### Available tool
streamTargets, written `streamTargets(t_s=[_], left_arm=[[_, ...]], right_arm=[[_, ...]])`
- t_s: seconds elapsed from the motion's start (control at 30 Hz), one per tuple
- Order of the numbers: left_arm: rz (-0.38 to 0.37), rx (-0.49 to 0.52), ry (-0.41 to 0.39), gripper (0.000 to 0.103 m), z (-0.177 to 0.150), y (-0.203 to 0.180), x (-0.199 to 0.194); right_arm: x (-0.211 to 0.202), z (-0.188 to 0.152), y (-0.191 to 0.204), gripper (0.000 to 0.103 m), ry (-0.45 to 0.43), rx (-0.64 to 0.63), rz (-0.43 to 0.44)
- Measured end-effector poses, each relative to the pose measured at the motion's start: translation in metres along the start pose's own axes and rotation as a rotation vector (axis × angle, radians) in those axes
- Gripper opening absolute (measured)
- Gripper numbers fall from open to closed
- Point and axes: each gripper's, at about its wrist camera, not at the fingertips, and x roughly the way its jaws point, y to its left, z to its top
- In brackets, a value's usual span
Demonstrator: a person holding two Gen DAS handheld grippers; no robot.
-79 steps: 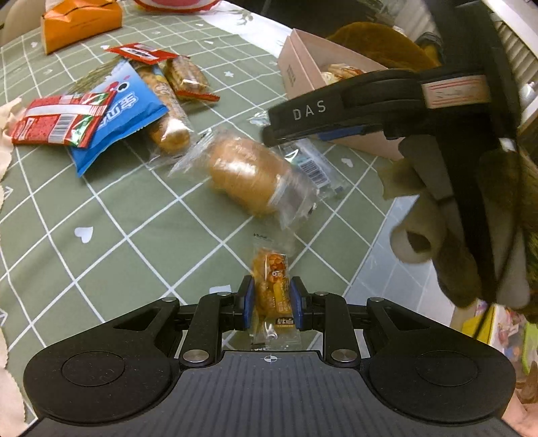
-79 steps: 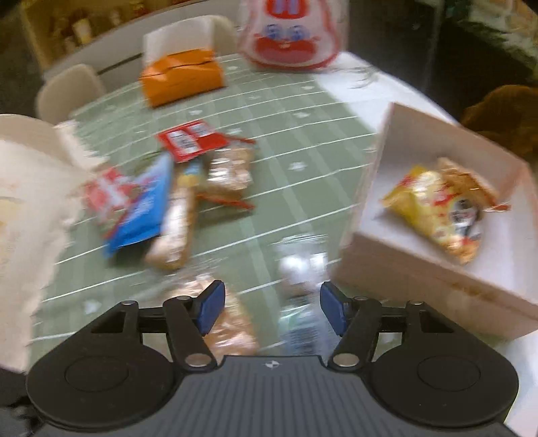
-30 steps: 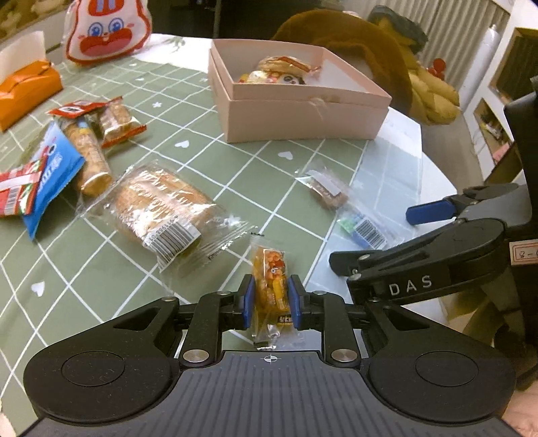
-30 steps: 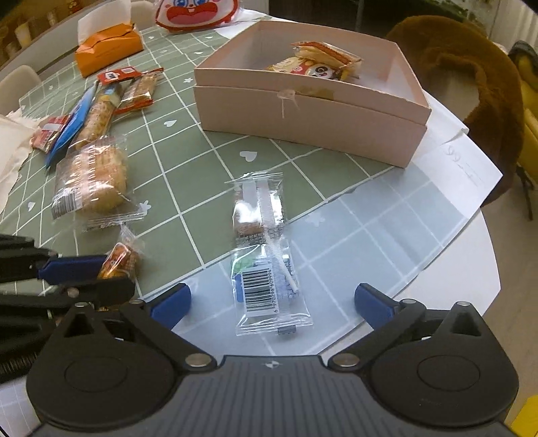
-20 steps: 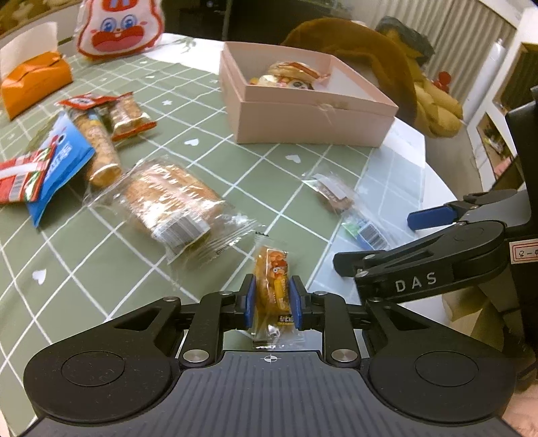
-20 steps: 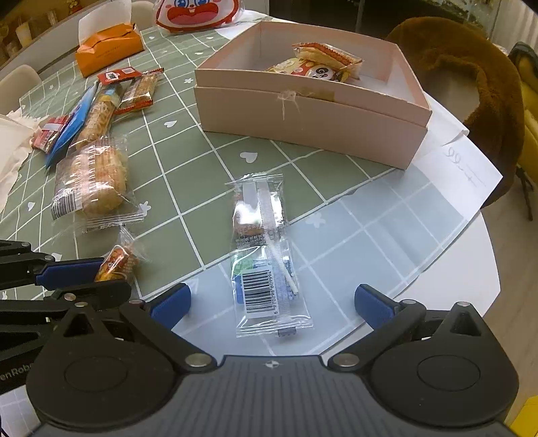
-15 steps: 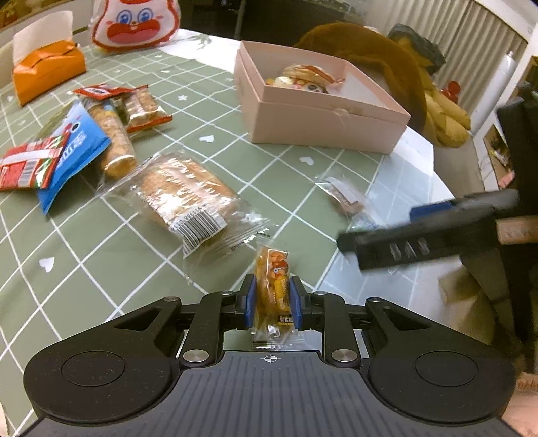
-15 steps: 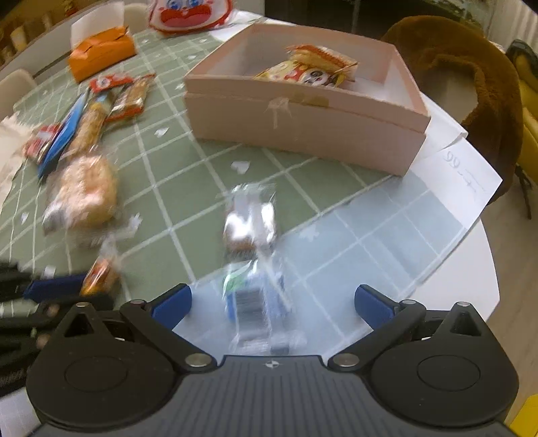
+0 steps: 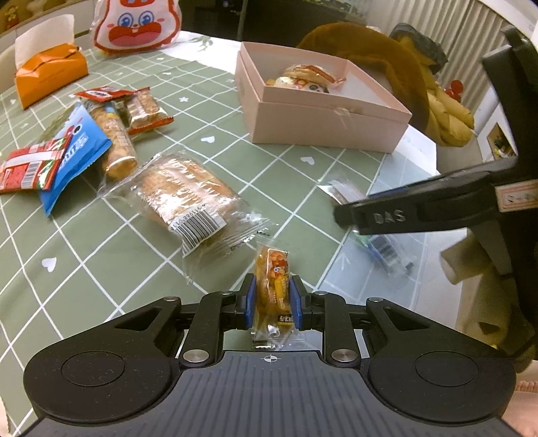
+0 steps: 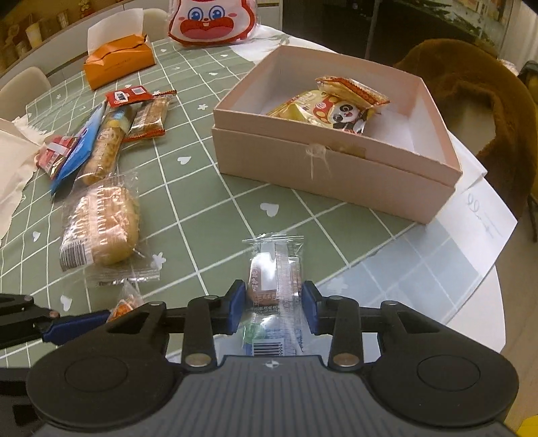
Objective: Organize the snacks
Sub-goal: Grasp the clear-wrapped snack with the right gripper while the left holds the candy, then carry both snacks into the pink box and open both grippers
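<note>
Right gripper (image 10: pixel 272 311) had just been closing its jaws, and the blue pads sat against both sides of a clear-wrapped cake snack (image 10: pixel 274 279) near the table's front edge, barcode end toward the camera. Whether the pack was off the cloth could not be told. Left gripper (image 9: pixel 270 302) was clenched on a small orange candy packet (image 9: pixel 272 279), held upright between its pads above the green grid tablecloth (image 9: pixel 101 262). Pink open box (image 10: pixel 336 174) stood beyond the right gripper, well apart from it, holding a panda-print snack bag (image 10: pixel 329 111) and an orange-red wrapper (image 10: pixel 353 89) on top of it. Wrapped bread loaf (image 9: pixel 188 198) lay flat mid-table, barcode up. Further left lay a pile: blue cookie pack (image 9: pixel 77 148), red packet (image 9: pixel 27 166), a long biscuit sleeve (image 9: pixel 114 141), a small red-edged bar (image 9: pixel 144 109). Orange tissue box (image 10: pixel 117 62) and a rabbit-face bag (image 10: pixel 212 22) sat at the far side. Brown plush chair (image 10: pixel 477 97) stood behind the box.
</note>
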Motion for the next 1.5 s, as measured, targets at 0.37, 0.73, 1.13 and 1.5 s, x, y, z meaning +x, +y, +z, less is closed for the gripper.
streamTargets(t_s=[0.37,0.73,1.13,1.5], left_arm=[[-0.057,-0.060,-0.130,0.023,0.053,0.001,-0.034],[-0.103,-0.001,-0.358,0.023,0.246,0.004,-0.037],[-0.217,-0.284,-0.224,0.024,0.266,0.040,0.068],[0.058,-0.422,-0.268,0.024,0.183,0.144,0.010]], right_arm=[[-0.069,0.021,-0.065,0.035,-0.087,0.146,0.067],[-0.193,0.165,-0.119,0.035,-0.436,0.155,0.063],[-0.064,0.192,-0.155,0.035,-0.244,0.299,0.096],[0.007,0.207,-0.142,0.057,-0.122,0.342,0.064]])
